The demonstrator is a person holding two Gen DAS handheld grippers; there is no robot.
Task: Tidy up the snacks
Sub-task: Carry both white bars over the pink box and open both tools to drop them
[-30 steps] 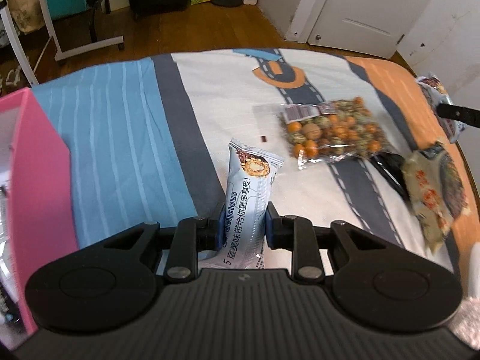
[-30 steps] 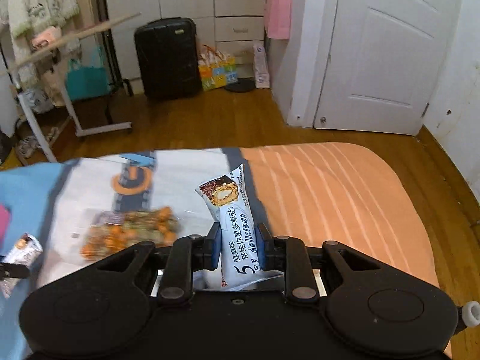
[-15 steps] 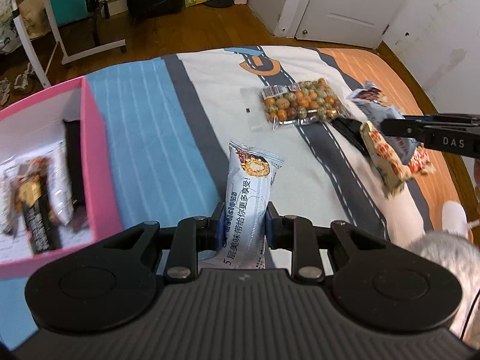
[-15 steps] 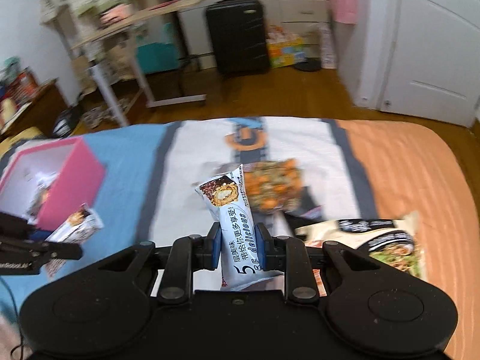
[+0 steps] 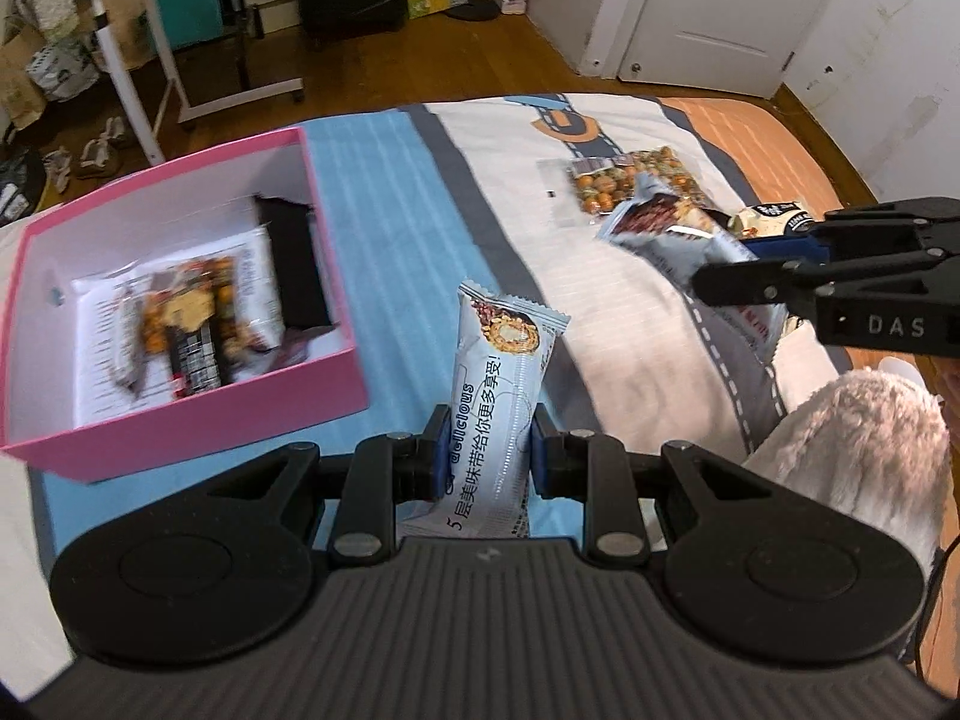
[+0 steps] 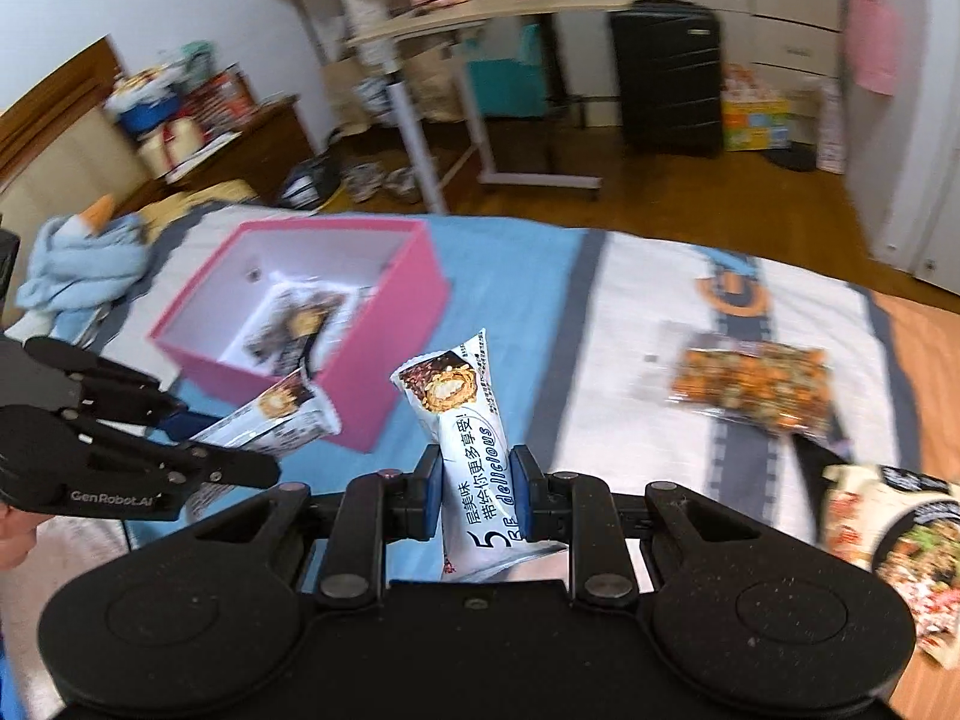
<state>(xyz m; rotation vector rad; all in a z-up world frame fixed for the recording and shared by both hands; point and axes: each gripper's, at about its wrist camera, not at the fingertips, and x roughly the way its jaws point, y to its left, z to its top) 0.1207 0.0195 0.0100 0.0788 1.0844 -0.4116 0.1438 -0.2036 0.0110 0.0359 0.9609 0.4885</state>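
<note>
Pink box [image 5: 336, 324] sits on the blue strip at the left side of the bed cover [image 5: 390, 192], open top, already holding several wrapped snacks [image 5: 180, 312] lying flat.

Left gripper [image 5: 483, 450]: jaws closed down tight on a white snack bar [image 5: 501, 384], pads pinching its lower third, the printed top end sticking up free. The bar hangs in the air just right of the box's near right corner, not over the opening yet.

Right gripper [image 6: 475, 495]: jaws likewise clamped on a second, matching snack bar [image 6: 465, 426], gripped low, top end up. It is off the cover, nearer the middle grey stripe than the box.

Handling, judged: both bars are light foil pillow packs, slick film, soft crushable filling. A grip across the narrow width near one end works but lets the bar swing; too much squeeze would crumble it. It should drop flat if released low over the opening.

Farther right on the white road-print part lies a clear bag of mixed nuts [image 6: 756, 384], floppy, contents shift, best pinched at the sealed edge. At the right edge, on the orange strip, a noodle-print pouch [image 6: 894, 546], flat and crinkly, take it by a corner seam.
</note>
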